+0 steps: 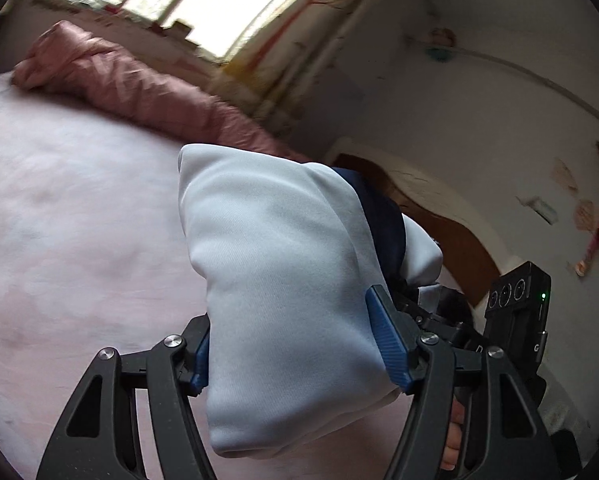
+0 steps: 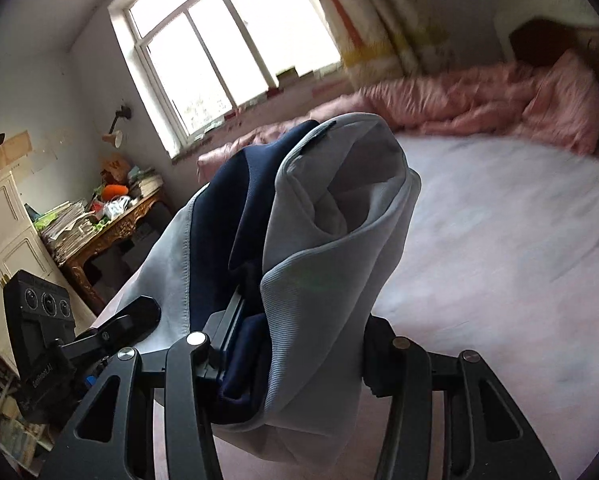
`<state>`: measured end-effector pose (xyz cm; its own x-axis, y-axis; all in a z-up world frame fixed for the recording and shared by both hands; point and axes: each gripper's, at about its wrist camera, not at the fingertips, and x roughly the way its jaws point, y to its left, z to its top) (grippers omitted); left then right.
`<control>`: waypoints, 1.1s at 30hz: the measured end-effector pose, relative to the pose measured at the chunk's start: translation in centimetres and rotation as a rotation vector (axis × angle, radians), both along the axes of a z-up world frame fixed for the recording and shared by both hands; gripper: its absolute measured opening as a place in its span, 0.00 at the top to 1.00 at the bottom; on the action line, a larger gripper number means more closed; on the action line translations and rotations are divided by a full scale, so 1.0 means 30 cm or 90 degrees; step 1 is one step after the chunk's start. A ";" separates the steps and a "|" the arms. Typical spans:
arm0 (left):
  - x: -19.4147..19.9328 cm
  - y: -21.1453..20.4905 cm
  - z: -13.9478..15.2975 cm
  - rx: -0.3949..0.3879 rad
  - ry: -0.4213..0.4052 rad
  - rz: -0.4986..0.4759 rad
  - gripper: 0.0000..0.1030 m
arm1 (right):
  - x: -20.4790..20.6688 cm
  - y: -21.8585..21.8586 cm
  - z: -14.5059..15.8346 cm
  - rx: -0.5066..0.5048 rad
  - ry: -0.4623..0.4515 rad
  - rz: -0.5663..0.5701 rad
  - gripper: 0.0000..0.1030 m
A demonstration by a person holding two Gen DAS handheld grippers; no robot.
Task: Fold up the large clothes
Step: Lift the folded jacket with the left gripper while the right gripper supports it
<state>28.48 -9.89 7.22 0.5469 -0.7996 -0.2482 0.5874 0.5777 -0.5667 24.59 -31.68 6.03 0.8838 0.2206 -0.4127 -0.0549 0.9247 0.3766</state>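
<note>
A large pale grey garment with navy panels is lifted above the bed as a thick folded bundle. In the left wrist view my left gripper is shut on it, and both blue pads press into the cloth. In the right wrist view the same garment rises between the black fingers of my right gripper, which is shut on its grey and navy layers. The cloth hides the right gripper's pads. The two grippers hold the bundle close side by side.
Below lies a bed with a pale pink sheet. A crumpled pink quilt runs along its far edge under the window. A cluttered wooden desk and a white cabinet stand to the left. A wooden headboard is at the right.
</note>
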 end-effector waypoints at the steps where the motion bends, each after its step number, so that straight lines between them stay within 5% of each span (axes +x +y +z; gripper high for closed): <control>1: -0.015 -0.034 0.026 -0.001 -0.010 -0.010 0.36 | -0.028 -0.021 0.023 -0.002 -0.007 -0.006 0.51; 9: -0.091 -0.435 0.209 0.000 -0.073 -0.133 0.36 | -0.294 -0.337 0.188 -0.002 -0.060 -0.095 0.51; 19: -0.143 -1.167 0.275 -0.046 -0.107 -0.334 0.36 | -0.673 -0.917 0.316 -0.035 -0.102 -0.334 0.51; 24: -0.105 -1.457 0.156 -0.024 -0.084 -0.374 0.36 | -0.722 -1.167 0.264 -0.023 -0.087 -0.447 0.51; 27: -0.079 -1.638 -0.029 0.069 -0.032 -0.365 0.35 | -0.670 -1.336 0.118 0.018 -0.010 -0.511 0.51; 30: -0.037 -1.668 -0.173 0.108 -0.024 -0.318 0.24 | -0.594 -1.431 -0.041 0.012 0.042 -0.536 0.50; 33: 0.000 -1.669 -0.200 0.119 0.027 -0.305 0.19 | -0.539 -1.417 -0.076 -0.036 0.066 -0.539 0.45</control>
<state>28.48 -59.96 1.22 0.1159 -0.8977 -0.4250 0.7901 0.3426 -0.5082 8.43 -74.20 3.77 0.6991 -0.5203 -0.4905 0.6948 0.6562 0.2942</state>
